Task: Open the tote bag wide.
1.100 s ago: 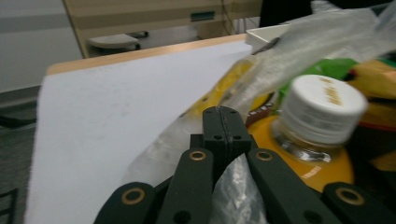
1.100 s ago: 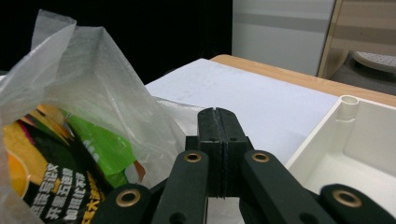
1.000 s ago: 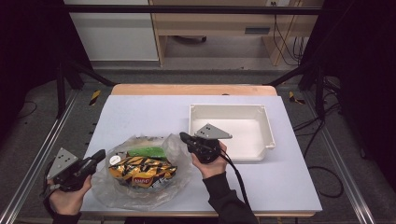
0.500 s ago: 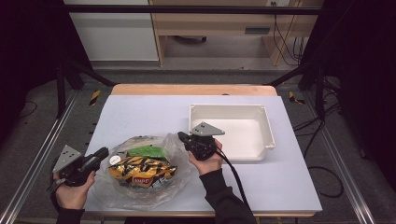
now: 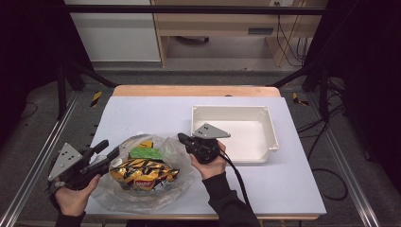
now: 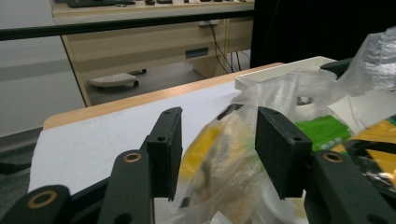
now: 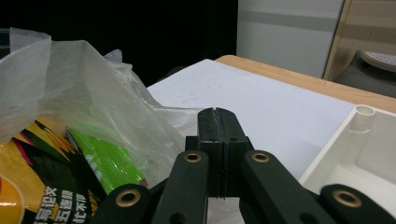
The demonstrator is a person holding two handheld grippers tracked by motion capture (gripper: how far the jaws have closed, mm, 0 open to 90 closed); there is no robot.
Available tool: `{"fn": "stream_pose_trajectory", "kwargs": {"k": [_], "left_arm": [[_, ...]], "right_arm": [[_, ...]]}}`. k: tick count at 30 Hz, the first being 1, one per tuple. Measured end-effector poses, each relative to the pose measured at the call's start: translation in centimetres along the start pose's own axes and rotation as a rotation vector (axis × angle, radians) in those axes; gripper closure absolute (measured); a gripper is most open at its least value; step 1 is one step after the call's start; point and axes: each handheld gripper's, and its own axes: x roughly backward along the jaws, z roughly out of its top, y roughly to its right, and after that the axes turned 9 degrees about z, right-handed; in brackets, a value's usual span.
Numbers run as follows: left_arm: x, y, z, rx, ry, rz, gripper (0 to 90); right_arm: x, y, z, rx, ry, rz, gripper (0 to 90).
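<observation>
The left gripper (image 5: pixel 108 150) has been opened: its jaws, closed on the left rim of the clear plastic bag (image 5: pixel 177 153) a second ago, have just been parting and are now held apart. In the left gripper view the bag's film is seen in the gap, no longer pinched by the pads. The left hand (image 5: pixel 73 198) has been raised slightly and drawn a little away from the bag's edge, and the rim there has been let slacken.
</observation>
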Motion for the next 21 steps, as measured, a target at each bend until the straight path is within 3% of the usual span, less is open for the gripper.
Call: {"fn": "stream_pose_trajectory", "kwargs": {"k": [4,6,7,9,11,13,16,18,21], "left_arm": [[1.9,0.0,-0.1,0.014,0.040,-0.031,48.2],[2.0,0.1,-0.2,-0.004,0.013,-0.032,47.3],[1.9,0.2,-0.4,-0.028,-0.012,-0.008,47.6],[1.7,0.1,-0.5,-0.038,-0.034,0.010,48.2],[1.2,-0.4,-0.7,0.004,-0.027,0.002,54.7],[1.1,-0.4,-0.7,-0.001,-0.030,0.013,62.9],[0.3,-0.5,-0.7,-0.012,-0.097,0.032,76.5],[0.2,-0.5,-0.7,-0.007,-0.104,0.037,85.3],[-0.6,-0.6,-0.6,-0.019,-0.117,0.082,90.0]], "right_arm": [[0.1,-0.3,0.4,0.012,-0.002,-0.002,90.0],[0.1,-0.5,0.4,0.007,-0.003,-0.002,90.0],[0.0,-0.5,0.5,0.009,-0.002,-0.002,90.0],[0.0,-0.5,0.5,0.011,0.000,0.003,90.0],[0.0,-0.6,0.4,0.015,0.000,0.006,90.0],[0.1,-0.6,0.5,0.013,0.002,0.009,90.0],[0.1,-0.5,0.5,0.008,0.010,0.013,90.0],[0.1,-0.5,0.5,0.010,0.011,0.012,90.0],[-0.1,-0.3,0.5,0.004,0.011,0.011,90.0]]}}
